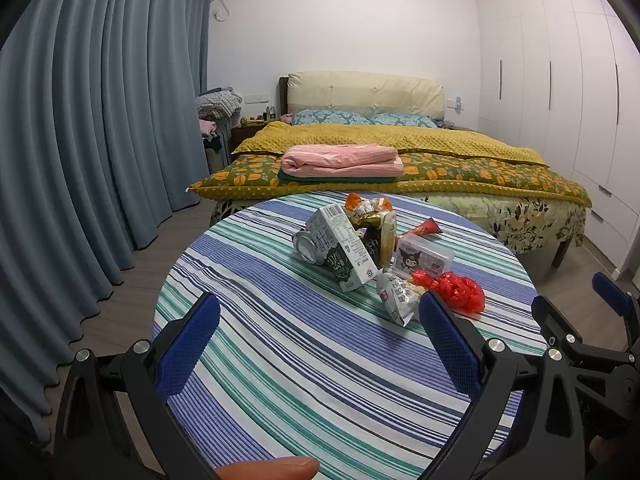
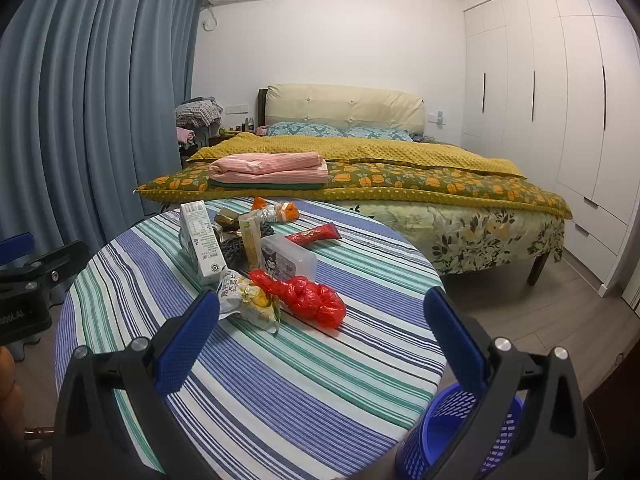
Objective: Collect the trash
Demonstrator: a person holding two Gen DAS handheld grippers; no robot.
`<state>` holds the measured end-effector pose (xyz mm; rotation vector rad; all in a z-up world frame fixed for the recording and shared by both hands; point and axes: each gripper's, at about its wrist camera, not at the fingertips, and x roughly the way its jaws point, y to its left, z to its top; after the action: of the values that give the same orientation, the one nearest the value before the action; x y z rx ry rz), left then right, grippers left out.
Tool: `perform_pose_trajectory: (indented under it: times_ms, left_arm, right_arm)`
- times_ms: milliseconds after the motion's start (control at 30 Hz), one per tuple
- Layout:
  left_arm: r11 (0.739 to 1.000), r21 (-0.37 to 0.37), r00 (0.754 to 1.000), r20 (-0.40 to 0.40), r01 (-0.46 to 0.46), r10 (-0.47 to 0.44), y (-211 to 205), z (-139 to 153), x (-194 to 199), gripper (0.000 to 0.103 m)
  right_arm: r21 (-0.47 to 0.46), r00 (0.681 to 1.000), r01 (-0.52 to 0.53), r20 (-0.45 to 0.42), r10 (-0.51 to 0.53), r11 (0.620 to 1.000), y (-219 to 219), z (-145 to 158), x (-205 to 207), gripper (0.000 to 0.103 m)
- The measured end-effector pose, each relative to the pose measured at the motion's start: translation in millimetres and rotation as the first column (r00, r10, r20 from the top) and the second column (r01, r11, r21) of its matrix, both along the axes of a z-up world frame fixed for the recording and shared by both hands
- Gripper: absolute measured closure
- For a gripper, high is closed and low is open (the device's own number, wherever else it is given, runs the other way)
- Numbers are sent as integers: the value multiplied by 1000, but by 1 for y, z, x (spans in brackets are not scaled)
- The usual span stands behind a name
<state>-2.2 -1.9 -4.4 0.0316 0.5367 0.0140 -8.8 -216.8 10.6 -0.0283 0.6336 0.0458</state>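
A pile of trash lies on a round table with a striped cloth (image 1: 280, 360) (image 2: 280, 380). It holds a white-green milk carton (image 1: 344, 248) (image 2: 200, 236), a can (image 1: 306, 245), a clear plastic box (image 1: 424, 258) (image 2: 288, 258), a crumpled red plastic bag (image 1: 452, 290) (image 2: 308, 296), a snack wrapper (image 1: 398, 296) (image 2: 250, 300) and a red sachet (image 1: 420, 229) (image 2: 314, 235). My left gripper (image 1: 320, 344) is open and empty, short of the pile. My right gripper (image 2: 322, 340) is open and empty, just before the red bag. A blue perforated bin (image 2: 460, 432) stands by the table, lower right.
A bed (image 2: 400, 184) with a yellow blanket and folded pink cloth (image 1: 340, 160) stands behind the table. Blue curtains (image 1: 80, 160) hang at left, white wardrobes (image 2: 560, 120) at right. The right gripper's body shows at the left view's right edge (image 1: 580, 344).
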Motion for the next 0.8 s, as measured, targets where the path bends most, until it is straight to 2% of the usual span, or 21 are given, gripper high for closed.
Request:
perform_pose_trajectory:
  times_ms: [800]
  left_arm:
    - [1000, 1, 1000, 1, 0, 0, 1, -2, -1, 4]
  right_arm:
    - [-2, 1000, 1, 1, -1, 1000, 0, 0, -1, 5]
